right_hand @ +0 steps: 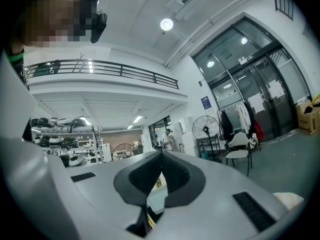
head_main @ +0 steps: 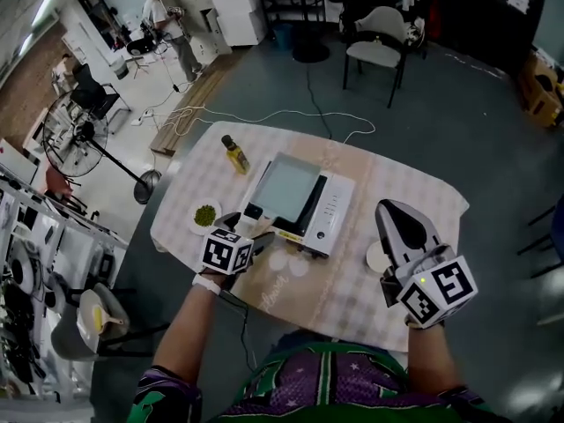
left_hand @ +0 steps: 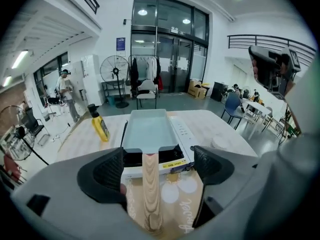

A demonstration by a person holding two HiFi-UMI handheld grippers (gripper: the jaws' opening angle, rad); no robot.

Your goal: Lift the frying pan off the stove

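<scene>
One cloth-covered table (head_main: 423,192) carries a single white stove (head_main: 333,210). On the stove sits the one rectangular frying pan (head_main: 286,188), its wooden handle (left_hand: 150,184) reaching off the stove's near edge between the wide-apart jaws of the left gripper (left_hand: 156,166), which grip nothing. Left of the stove stand one yellow bottle (head_main: 234,154) and one dish of green bits (head_main: 205,214); right of it, above one white saucer (head_main: 377,256), the right gripper (right_hand: 161,171) hovers, jaws together and empty.
</scene>
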